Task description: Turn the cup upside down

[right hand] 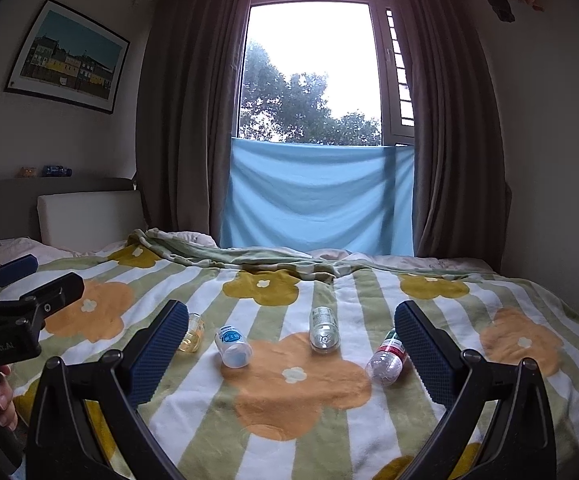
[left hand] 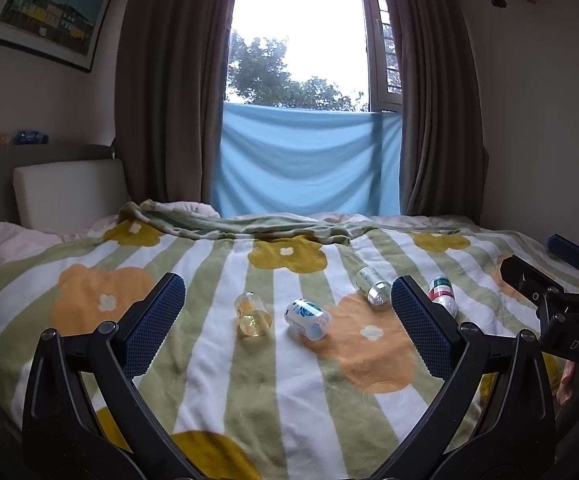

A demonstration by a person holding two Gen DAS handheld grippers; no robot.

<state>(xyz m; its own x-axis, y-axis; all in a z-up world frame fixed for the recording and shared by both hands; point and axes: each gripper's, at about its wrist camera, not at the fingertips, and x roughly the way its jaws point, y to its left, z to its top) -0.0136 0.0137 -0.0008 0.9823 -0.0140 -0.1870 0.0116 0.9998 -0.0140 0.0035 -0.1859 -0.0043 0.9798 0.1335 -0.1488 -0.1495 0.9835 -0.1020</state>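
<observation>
Several small cups lie on their sides on the striped flower blanket (left hand: 289,380): a yellow clear cup (left hand: 252,315), a white cup with a blue label (left hand: 307,318), a clear cup with a pale label (left hand: 373,286) and a clear cup with a red and green label (left hand: 442,293). They also show in the right wrist view: yellow (right hand: 193,334), blue label (right hand: 232,346), pale label (right hand: 323,330), red and green label (right hand: 387,358). My left gripper (left hand: 287,312) is open above the blanket, short of the cups. My right gripper (right hand: 291,340) is open and empty too.
The bed's far side has a rumpled blanket fold (left hand: 249,224) and a white headboard cushion (left hand: 69,192) at the left. A window with a blue cloth (left hand: 309,160) and brown curtains stands behind. The right gripper's body (left hand: 561,304) shows at the left view's right edge.
</observation>
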